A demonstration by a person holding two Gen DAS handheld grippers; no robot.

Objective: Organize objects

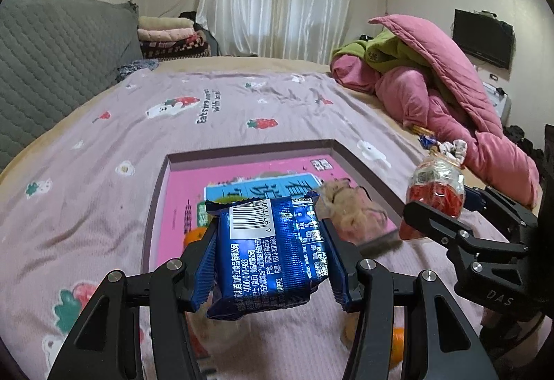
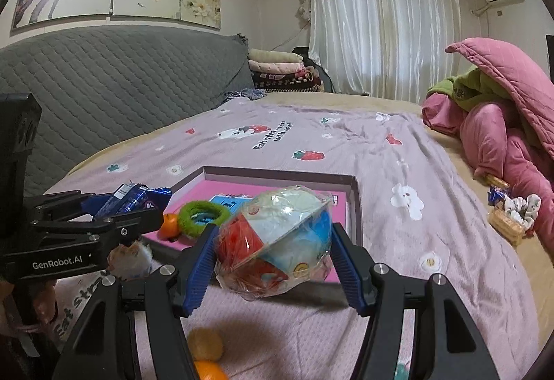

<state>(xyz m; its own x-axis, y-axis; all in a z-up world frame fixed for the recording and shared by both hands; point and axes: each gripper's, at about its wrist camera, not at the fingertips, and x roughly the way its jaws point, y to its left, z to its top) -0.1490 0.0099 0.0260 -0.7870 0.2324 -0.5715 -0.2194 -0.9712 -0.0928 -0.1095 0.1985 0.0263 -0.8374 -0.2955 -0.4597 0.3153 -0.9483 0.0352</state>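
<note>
My left gripper [image 1: 268, 234] is shut on a blue foil snack packet [image 1: 273, 252], held above the bed in front of a shallow box [image 1: 341, 151]. The box holds a pink book [image 1: 180, 196], a green ring [image 2: 202, 217] and a small orange [image 2: 169, 224]. My right gripper [image 2: 273, 241] is shut on a colourful ball wrapped in clear plastic [image 2: 277, 234], just before the box's near edge [image 2: 356, 206]. In the right wrist view the left gripper [image 2: 135, 206] shows at the left with the blue packet [image 2: 131, 198]. The left wrist view shows the right gripper [image 1: 450, 206] with the ball [image 1: 436, 186].
A tan plush toy [image 2: 131, 255] lies by the box's near corner. A yellow fruit [image 2: 206, 343] and an orange [image 2: 209, 371] lie on the lilac sheet below my right gripper. A small basket [image 2: 509, 220] and a pink quilt heap [image 2: 502, 123] are at the right; a grey headboard [image 2: 121, 75] is at the left.
</note>
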